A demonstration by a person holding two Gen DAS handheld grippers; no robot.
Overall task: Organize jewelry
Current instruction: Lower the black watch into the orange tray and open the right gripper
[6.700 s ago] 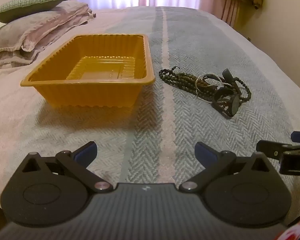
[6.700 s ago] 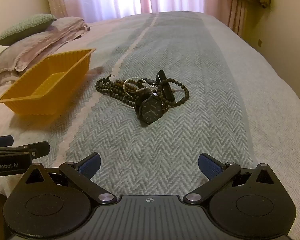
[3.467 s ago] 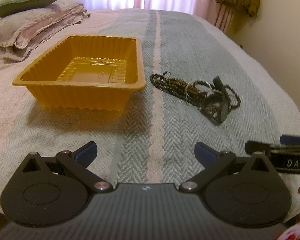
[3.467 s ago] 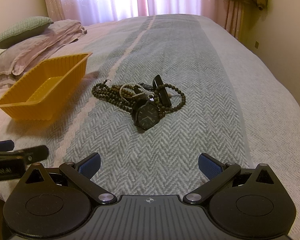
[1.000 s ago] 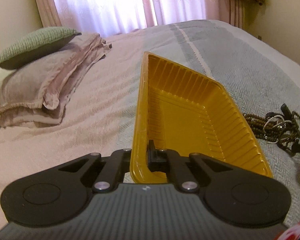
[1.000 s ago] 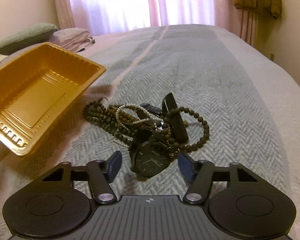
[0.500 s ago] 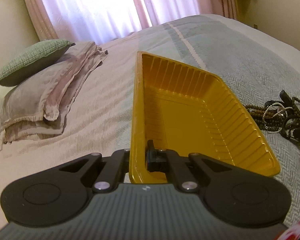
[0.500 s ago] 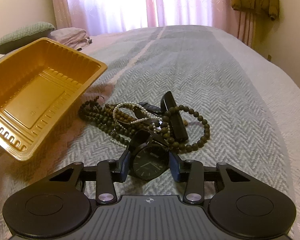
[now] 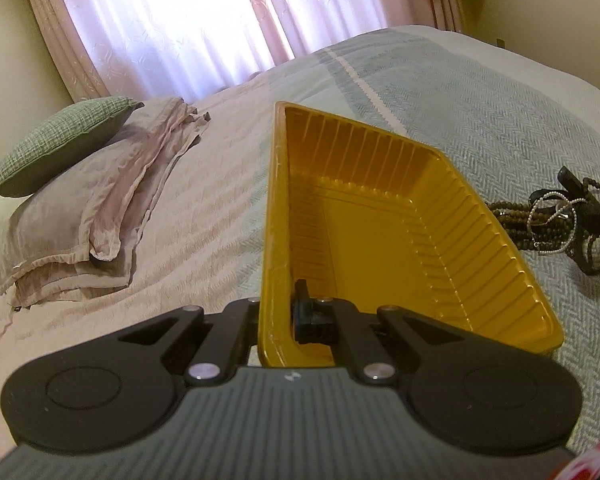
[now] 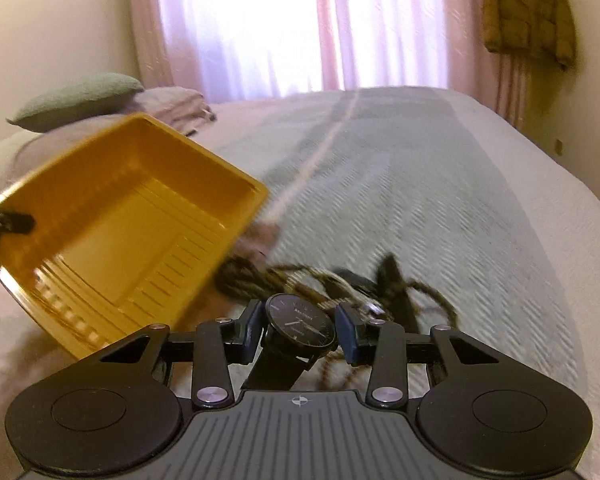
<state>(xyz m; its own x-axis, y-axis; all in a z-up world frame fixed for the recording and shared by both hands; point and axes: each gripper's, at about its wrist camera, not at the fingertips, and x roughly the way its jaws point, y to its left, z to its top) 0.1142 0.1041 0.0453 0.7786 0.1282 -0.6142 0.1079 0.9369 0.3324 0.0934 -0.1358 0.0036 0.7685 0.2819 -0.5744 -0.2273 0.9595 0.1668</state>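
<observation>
While the black watch sits clamped by its case between the blue pads of the right gripper, its strap hangs down toward the gripper body. The jaws have just been closing on it, and the pads now press both sides of the case. At about one o'clock from the watch, the tangle of bead strands lies blurred on the bedspread. At ten o'clock the yellow tray tilts its mouth toward the watch, pinched by its near rim in the closed left gripper. The step in hand looks like lifting out the first piece. Next, I judge, the watch must travel to ten o'clock, over the tray's rim, without snagging beads.
</observation>
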